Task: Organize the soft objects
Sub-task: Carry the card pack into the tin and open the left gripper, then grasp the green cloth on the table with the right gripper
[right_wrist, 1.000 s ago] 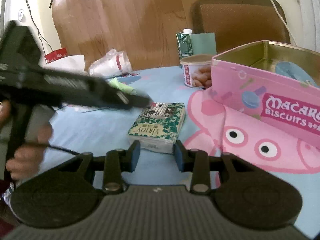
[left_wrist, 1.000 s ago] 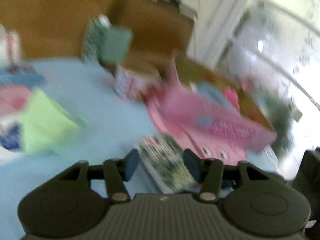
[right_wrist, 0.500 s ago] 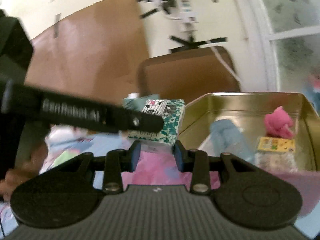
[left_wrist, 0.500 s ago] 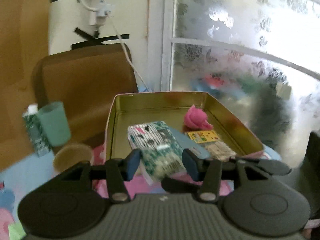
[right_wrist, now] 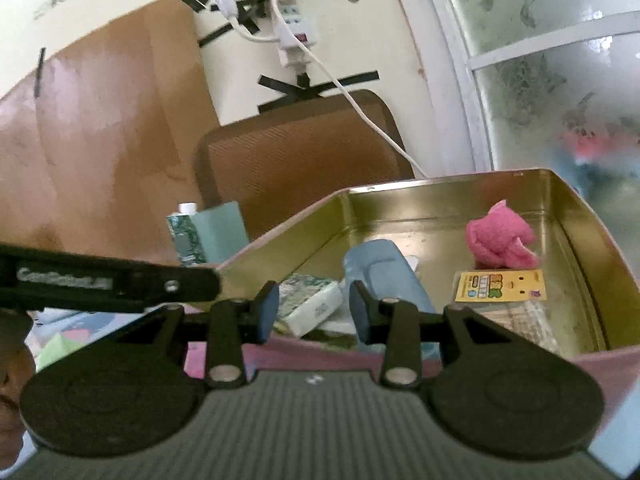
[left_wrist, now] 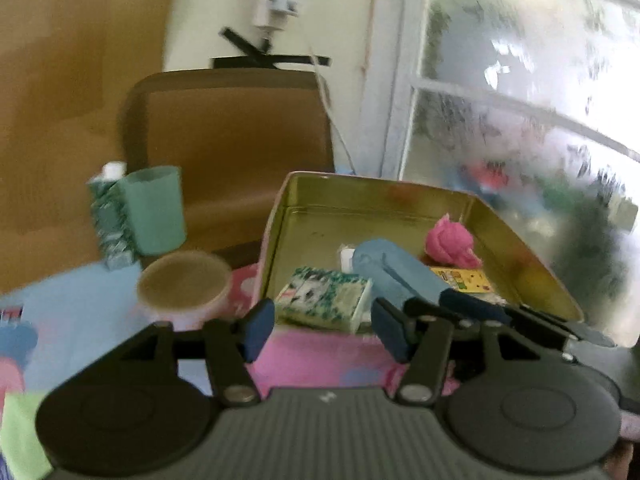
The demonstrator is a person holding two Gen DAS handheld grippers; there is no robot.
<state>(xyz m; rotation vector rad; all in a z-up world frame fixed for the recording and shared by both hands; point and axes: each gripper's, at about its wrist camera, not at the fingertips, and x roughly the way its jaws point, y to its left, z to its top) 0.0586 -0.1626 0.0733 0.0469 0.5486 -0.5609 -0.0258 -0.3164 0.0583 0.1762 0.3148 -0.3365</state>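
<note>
A green-and-white patterned tissue pack (left_wrist: pixel 326 304) lies in the near left corner of the open gold-lined tin (left_wrist: pixel 384 188). My left gripper (left_wrist: pixel 324 330) hovers at the tin's near pink wall, its jaws opening and wider than the pack, with the pads clear of it. A rolled blue cloth (left_wrist: pixel 392 268), a pink cloth (left_wrist: pixel 450 242) and a yellow card (left_wrist: pixel 460 280) also lie in the tin. In the right wrist view my right gripper (right_wrist: pixel 314 312) is at the tin's (right_wrist: pixel 440 200) near edge, jaws opening slightly and holding nothing. The pack (right_wrist: pixel 312 300) lies just beyond it.
Left of the tin stand a round tub (left_wrist: pixel 184 284), a teal cup (left_wrist: pixel 154 208) and a small carton (left_wrist: pixel 110 220). A brown chair back (left_wrist: pixel 232 140) rises behind them. A green cloth (left_wrist: pixel 20 432) lies at the near left. A frosted window (right_wrist: pixel 560 80) is on the right.
My left gripper carried the tissue pack from the table up over the tin and let it go. The pack now lies inside. The right gripper rose to the tin's edge.
</note>
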